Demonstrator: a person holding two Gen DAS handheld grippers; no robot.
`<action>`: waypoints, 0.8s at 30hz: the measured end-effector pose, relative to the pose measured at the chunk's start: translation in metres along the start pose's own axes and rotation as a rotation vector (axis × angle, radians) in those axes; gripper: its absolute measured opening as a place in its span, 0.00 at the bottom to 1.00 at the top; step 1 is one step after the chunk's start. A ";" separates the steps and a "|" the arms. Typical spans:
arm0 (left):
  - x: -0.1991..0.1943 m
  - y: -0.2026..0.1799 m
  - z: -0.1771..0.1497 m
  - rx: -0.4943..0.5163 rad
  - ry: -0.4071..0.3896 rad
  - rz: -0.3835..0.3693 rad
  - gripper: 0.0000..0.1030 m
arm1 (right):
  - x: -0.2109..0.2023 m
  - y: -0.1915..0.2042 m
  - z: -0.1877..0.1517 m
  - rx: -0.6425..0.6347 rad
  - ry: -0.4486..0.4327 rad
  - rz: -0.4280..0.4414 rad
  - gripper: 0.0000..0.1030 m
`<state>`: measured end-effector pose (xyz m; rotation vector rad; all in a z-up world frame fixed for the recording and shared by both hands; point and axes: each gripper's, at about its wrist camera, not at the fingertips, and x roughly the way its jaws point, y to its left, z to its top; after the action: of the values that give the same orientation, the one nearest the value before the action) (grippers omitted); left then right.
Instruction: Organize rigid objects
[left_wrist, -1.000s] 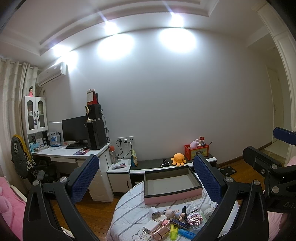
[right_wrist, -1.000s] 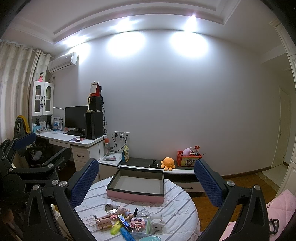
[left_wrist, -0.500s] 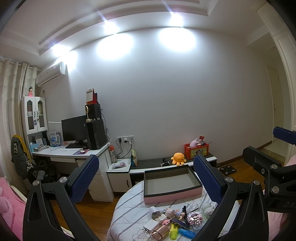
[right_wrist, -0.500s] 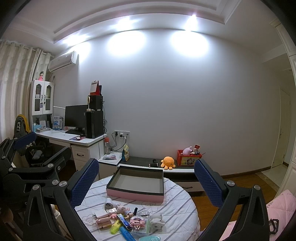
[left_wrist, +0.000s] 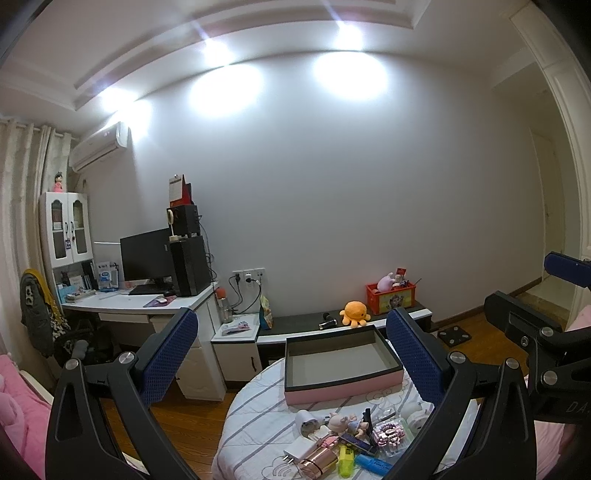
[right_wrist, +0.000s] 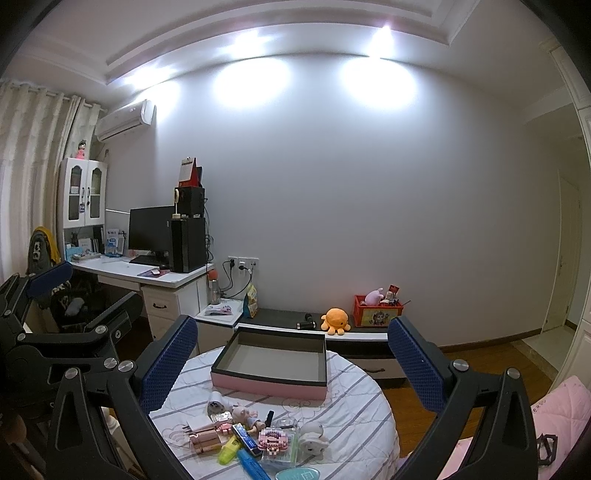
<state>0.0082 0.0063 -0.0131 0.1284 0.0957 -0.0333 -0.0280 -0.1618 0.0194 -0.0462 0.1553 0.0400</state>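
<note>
A round table with a striped white cloth (left_wrist: 258, 417) (right_wrist: 354, 406) carries an empty pink box with a dark rim (left_wrist: 341, 363) (right_wrist: 271, 363) at its far side. A pile of small objects lies nearer me: a white charger (left_wrist: 297, 448), a rose-gold case (left_wrist: 318, 460) (right_wrist: 203, 439), a yellow highlighter (left_wrist: 345, 459) (right_wrist: 229, 450), a blue highlighter (left_wrist: 373, 463) (right_wrist: 253, 465), a pink block toy (right_wrist: 273, 439) and small figurines (left_wrist: 341, 421). My left gripper (left_wrist: 291, 365) and right gripper (right_wrist: 291, 369) are both open and empty, held above the table.
A desk with a monitor (left_wrist: 146, 258) and a tower stands at the left, with a chair (left_wrist: 40, 317) beside it. A low cabinet along the wall holds an orange plush octopus (left_wrist: 354, 313) and a red toy crate (left_wrist: 389, 297). Pink bedding (right_wrist: 557, 406) lies at the right.
Both views have shifted very slightly; the table and box sit a little lower in the right wrist view. Both grippers stay open and nothing on the table has moved.
</note>
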 end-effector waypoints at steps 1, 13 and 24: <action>0.002 0.000 -0.002 0.002 0.002 -0.004 1.00 | 0.002 -0.002 0.000 0.002 0.003 -0.001 1.00; 0.033 -0.009 -0.021 0.023 0.034 -0.035 1.00 | 0.033 -0.015 -0.020 0.034 0.059 0.000 1.00; 0.070 -0.009 -0.091 -0.020 0.118 -0.069 1.00 | 0.069 -0.031 -0.095 0.085 0.165 0.013 1.00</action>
<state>0.0685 0.0069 -0.1112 0.1070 0.2181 -0.0937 0.0270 -0.1947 -0.0838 0.0367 0.3217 0.0426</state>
